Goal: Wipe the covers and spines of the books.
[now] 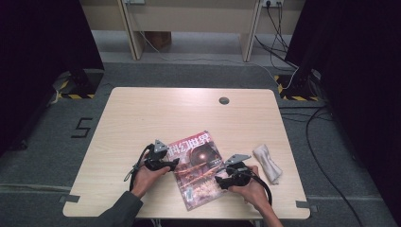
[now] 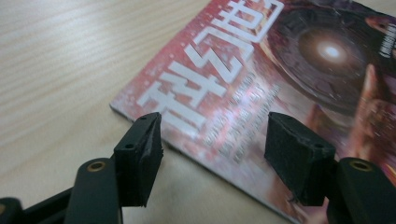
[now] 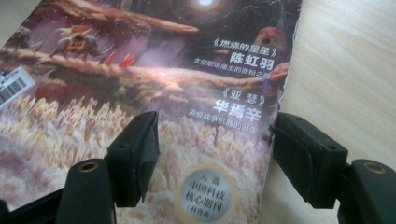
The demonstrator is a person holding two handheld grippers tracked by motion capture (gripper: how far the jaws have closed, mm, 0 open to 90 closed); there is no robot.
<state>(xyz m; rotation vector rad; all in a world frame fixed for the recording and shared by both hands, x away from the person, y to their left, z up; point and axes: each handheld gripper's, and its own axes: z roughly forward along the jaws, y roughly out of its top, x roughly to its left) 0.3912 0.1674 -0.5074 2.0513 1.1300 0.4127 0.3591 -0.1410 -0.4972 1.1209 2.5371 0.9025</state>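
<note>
Left gripper (image 1: pixel 176 162) at left edge of magazine (image 1: pixel 196 165), jaws apart, nothing clamped; in left gripper view, jaws straddle magazine's corner near white title, pads (image 2: pixel 140 154) clear of cover. Magazine lies flat on table (image 1: pixel 142 113), near-centre, closed, tilted. Right gripper (image 1: pixel 218 180) at magazine's right edge, nearer person; jaws apart, one over cover, other over bare wood beside edge, no grip. White cloth (image 1: pixel 267 163) right of magazine, apart from it.

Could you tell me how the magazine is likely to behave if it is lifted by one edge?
The magazine looks thin, so it would probably droop. Its cover looks glossy, so the pads may slip. It lies flat on the table, so pinching an edge could be awkward.
</note>
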